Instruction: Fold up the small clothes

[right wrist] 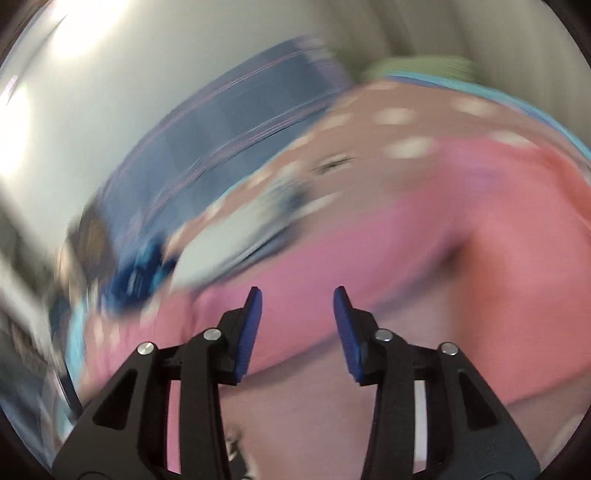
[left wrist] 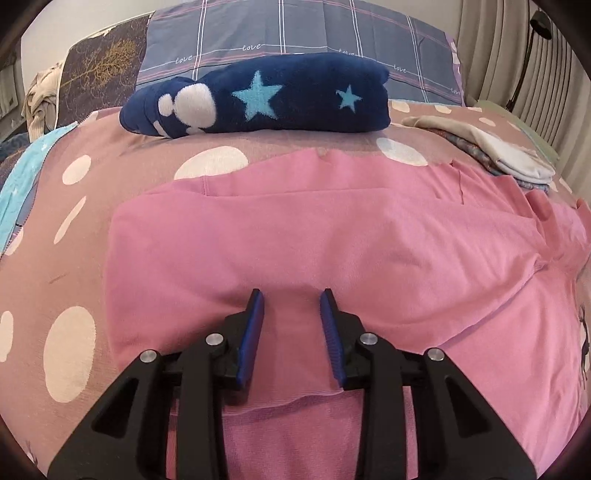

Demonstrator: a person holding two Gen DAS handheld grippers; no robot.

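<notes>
A pink garment [left wrist: 295, 240] lies spread on the polka-dot bed sheet [left wrist: 74, 295], folded over with a hem edge near the bottom of the left wrist view; a dark deer print [left wrist: 585, 339] shows at its right edge. My left gripper [left wrist: 291, 293] hovers low over the near part of the garment, its blue pads apart with nothing pinched between them. The right wrist view is heavily blurred. In it my right gripper [right wrist: 297, 291] is open over the pink garment [right wrist: 461, 221] and holds nothing.
A folded navy blanket with stars [left wrist: 258, 96] lies at the head of the bed, in front of a plaid pillow [left wrist: 295, 33]. A stack of folded clothes [left wrist: 509, 158] sits at the right, crumpled beige clothes [left wrist: 40, 96] at the far left. Curtains [left wrist: 517, 55] hang on the right.
</notes>
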